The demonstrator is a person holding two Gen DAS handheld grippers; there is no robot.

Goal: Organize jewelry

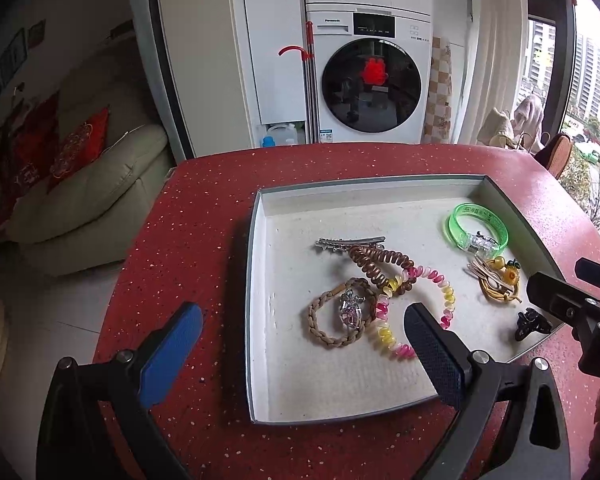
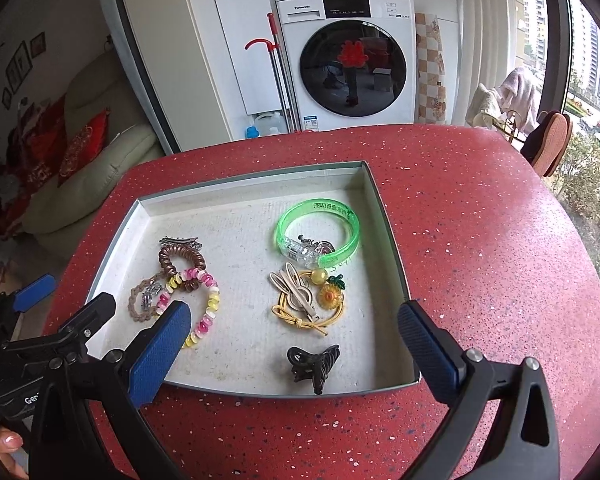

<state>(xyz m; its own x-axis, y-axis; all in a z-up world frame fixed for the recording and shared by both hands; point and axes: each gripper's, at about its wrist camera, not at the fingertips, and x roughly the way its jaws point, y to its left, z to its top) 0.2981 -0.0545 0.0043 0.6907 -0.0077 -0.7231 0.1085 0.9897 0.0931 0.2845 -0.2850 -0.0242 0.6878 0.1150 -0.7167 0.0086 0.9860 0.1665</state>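
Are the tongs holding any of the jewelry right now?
No, nothing is held. The right tongs are wide open above the black hair claw, and the left tongs are open too, with nothing pinched between them.

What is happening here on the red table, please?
A person holds a gripper in each hand over a shallow tray of jewelry and hair accessories. The left gripper and the right gripper are both open and hold nothing. In the tray lie a green bangle, a black claw clip, a yellow cord with a sunflower charm, coiled hair ties, a braided bracelet and a silver clip.
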